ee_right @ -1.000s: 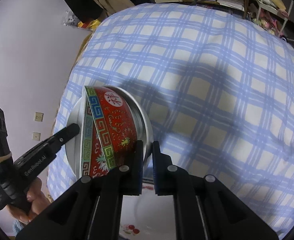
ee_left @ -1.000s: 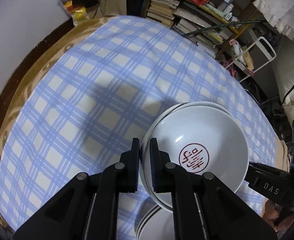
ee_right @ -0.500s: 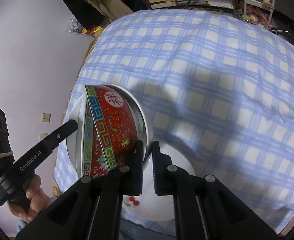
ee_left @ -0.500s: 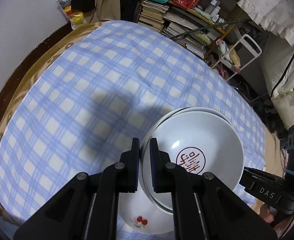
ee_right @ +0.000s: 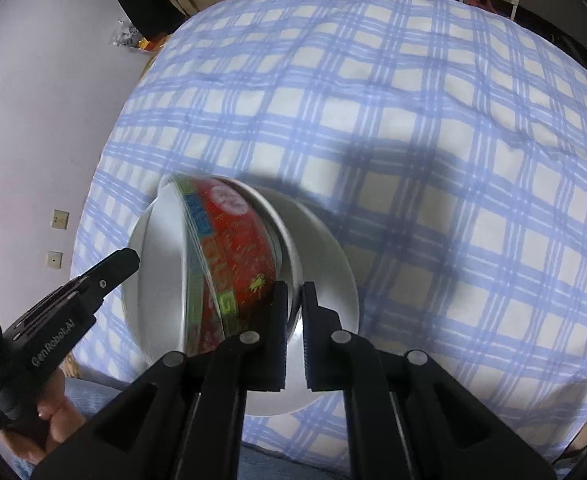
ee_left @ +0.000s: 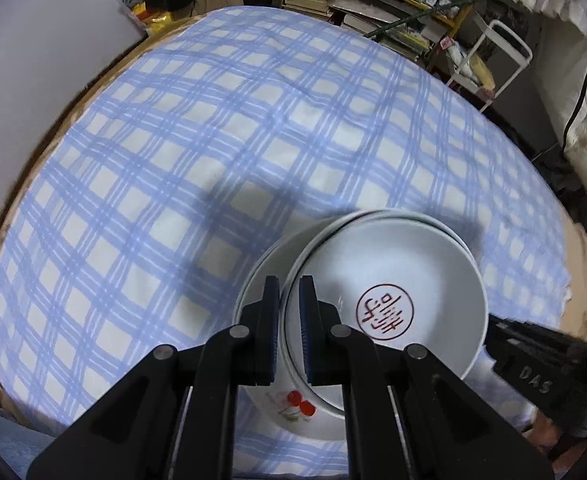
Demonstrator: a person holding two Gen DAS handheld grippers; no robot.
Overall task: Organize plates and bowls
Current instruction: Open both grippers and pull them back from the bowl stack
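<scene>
Above the checked cloth [ee_left: 197,152], both grippers [ee_left: 289,288] [ee_right: 296,292] clamped on the bowl stack's [ee_left: 405,280] rims.

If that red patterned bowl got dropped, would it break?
Probably. The red patterned bowl looks like glazed ceramic, hard and likely brittle. Its glossy surface may be slippery, and the right gripper pinches only its thin rim, so it might tip or slide.

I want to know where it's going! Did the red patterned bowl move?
Yes. The red patterned bowl has been carried nearer the blue checked cloth's near edge, over a white cherry-painted plate.
</scene>
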